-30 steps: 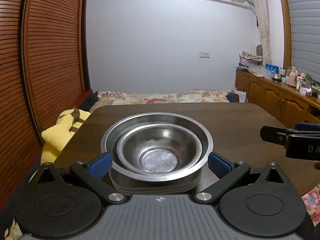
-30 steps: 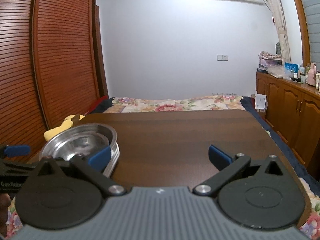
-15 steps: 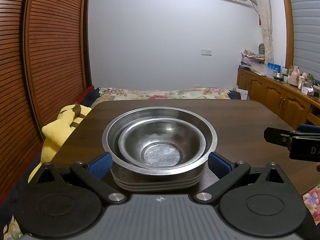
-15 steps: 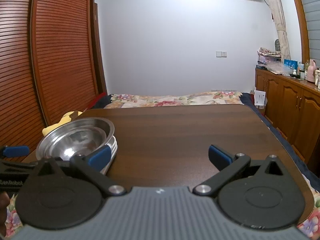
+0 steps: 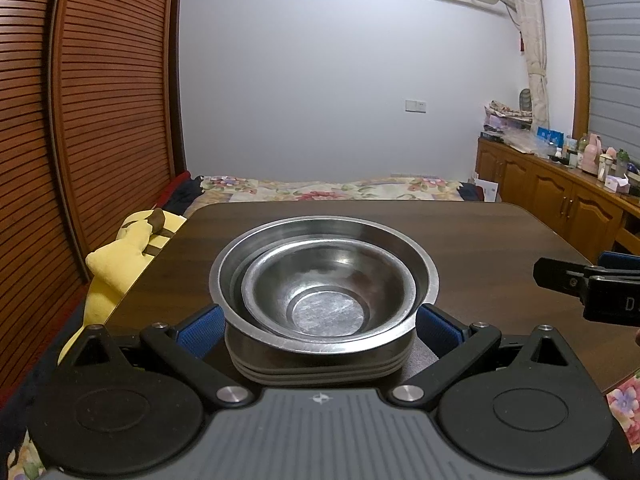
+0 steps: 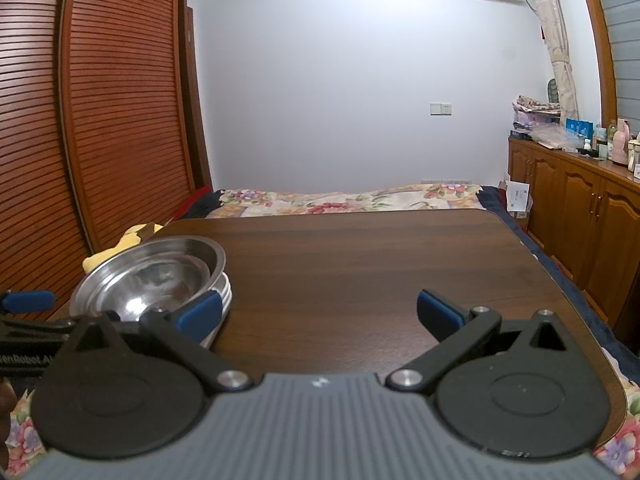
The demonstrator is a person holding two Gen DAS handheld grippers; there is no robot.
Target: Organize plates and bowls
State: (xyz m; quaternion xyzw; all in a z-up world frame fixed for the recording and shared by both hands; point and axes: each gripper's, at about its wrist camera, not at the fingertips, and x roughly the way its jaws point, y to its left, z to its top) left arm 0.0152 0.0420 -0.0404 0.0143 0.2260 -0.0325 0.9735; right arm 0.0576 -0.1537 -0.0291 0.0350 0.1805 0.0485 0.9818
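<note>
A small steel bowl (image 5: pixel 326 300) sits nested in a larger steel bowl (image 5: pixel 424 280), on top of a short stack of pale plates (image 5: pixel 320 372). The stack stands near the front left of a dark wooden table (image 5: pixel 480 248). My left gripper (image 5: pixel 320 324) is open, one blue pad on each side of the stack at plate height. In the right wrist view the bowls (image 6: pixel 160 280) and plates (image 6: pixel 227 300) lie at the left, behind my left finger. My right gripper (image 6: pixel 320 314) is open over bare table, nothing between its fingers. The right gripper (image 5: pixel 592 288) also shows at the left view's right edge.
A yellow plush toy (image 5: pixel 120 256) lies off the table's left edge beside slatted wooden doors (image 5: pixel 100 120). A bed with a floral cover (image 6: pixel 340 198) lies beyond the far edge. Wooden cabinets (image 6: pixel 580 208) with bottles line the right wall.
Both views have tilted slightly, so the stack looks lower and more side-on. The stack stays between the left fingers. Neither gripper's opening has changed.
</note>
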